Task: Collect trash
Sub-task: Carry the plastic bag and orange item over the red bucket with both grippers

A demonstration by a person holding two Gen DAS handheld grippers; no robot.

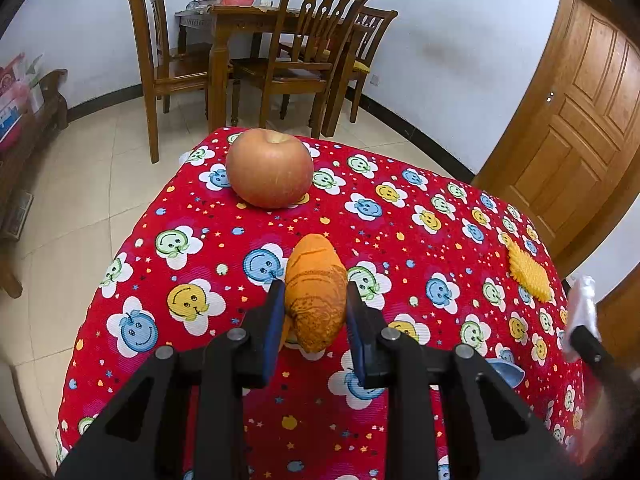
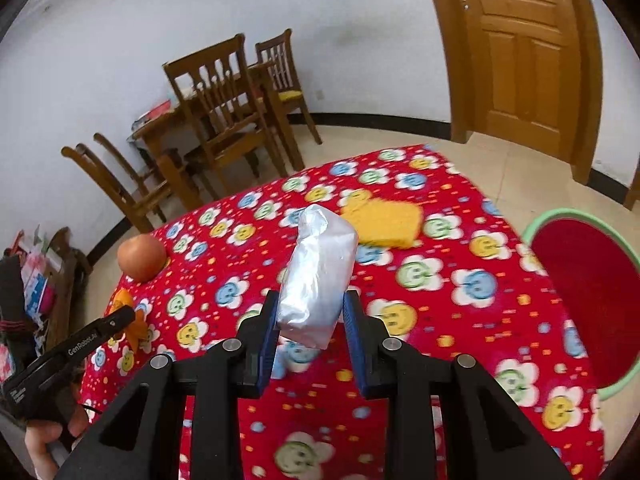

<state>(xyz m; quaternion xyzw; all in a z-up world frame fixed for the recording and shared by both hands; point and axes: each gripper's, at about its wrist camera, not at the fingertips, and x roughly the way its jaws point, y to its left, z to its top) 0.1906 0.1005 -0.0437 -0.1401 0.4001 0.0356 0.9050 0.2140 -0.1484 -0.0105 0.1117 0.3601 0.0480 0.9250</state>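
right gripper, clamping the silver wrapper, should swing right over the watermelon-patterned basket before releasing, while the left gripper pinches orange peel.

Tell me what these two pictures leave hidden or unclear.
- Right wrist view: the yellow square cracker is motion-blurred, its texture lost.
- Right wrist view: the red basin with green rim is cut off by the edge.
- Left wrist view: a blue object is mostly hidden behind the fingers.

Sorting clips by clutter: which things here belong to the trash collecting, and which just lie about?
Job:
left gripper shut on orange peel
right gripper shut on silver wrapper
basin

Lying about:
apple
yellow cracker
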